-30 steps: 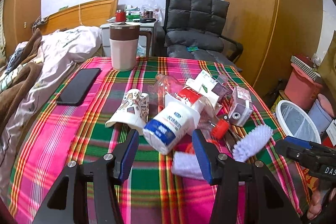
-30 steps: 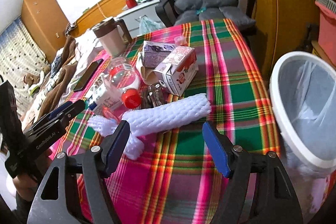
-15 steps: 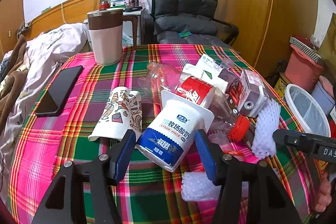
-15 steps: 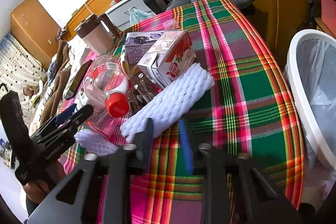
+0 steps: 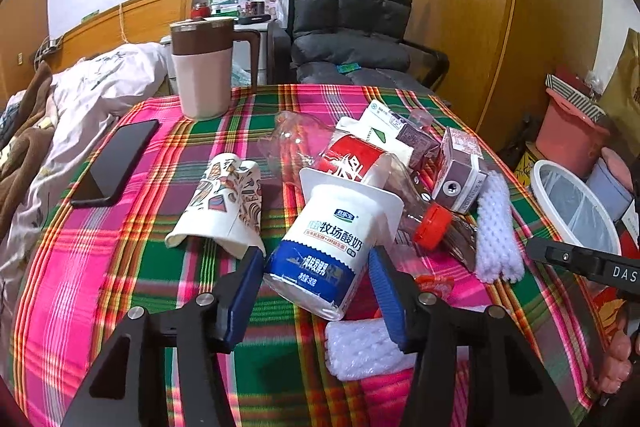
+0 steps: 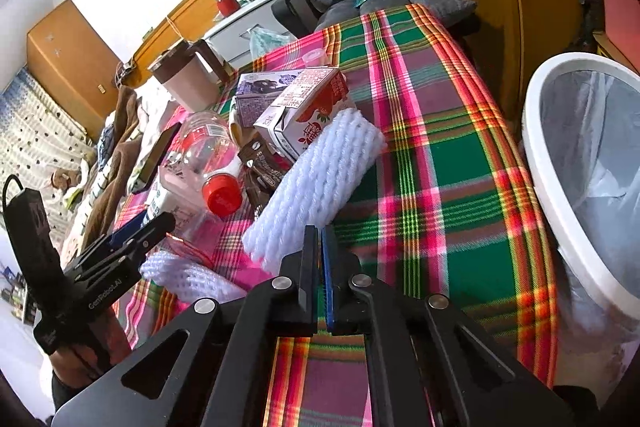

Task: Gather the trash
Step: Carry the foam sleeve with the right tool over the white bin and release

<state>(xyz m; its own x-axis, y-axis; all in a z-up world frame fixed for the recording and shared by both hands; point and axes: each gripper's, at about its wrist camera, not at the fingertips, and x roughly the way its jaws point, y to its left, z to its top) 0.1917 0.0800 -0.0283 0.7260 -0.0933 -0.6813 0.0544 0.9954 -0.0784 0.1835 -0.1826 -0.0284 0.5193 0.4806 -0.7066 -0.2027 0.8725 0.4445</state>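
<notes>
A blue and white yogurt cup [image 5: 328, 239] lies on its side on the plaid tablecloth [image 6: 440, 187]. My left gripper [image 5: 314, 259] straddles its base, jaws closing, the blue pads just beside the cup's walls. A long white foam net [image 6: 320, 179] lies diagonally near the table's right side. My right gripper [image 6: 318, 231] is shut, its tips pinching the net's near end. In the left wrist view the same foam net [image 5: 496, 227] stands almost upright beside the right gripper [image 5: 532, 249]. A lined white bin [image 6: 536, 147] stands off the table's right edge.
Around the cup lie a patterned paper cup [image 5: 224, 207], a clear bottle with a red cap [image 5: 432, 227], drink cartons [image 5: 460, 175] and a second foam piece [image 5: 360, 347]. A phone [image 5: 116, 163] and a lidded jug [image 5: 202, 67] sit farther left. A grey chair [image 5: 352, 27] is behind.
My right gripper went from wide open to shut at the foam net's end, and the net swung more upright. My left gripper moved forward until the yogurt cup sat between its pads.
</notes>
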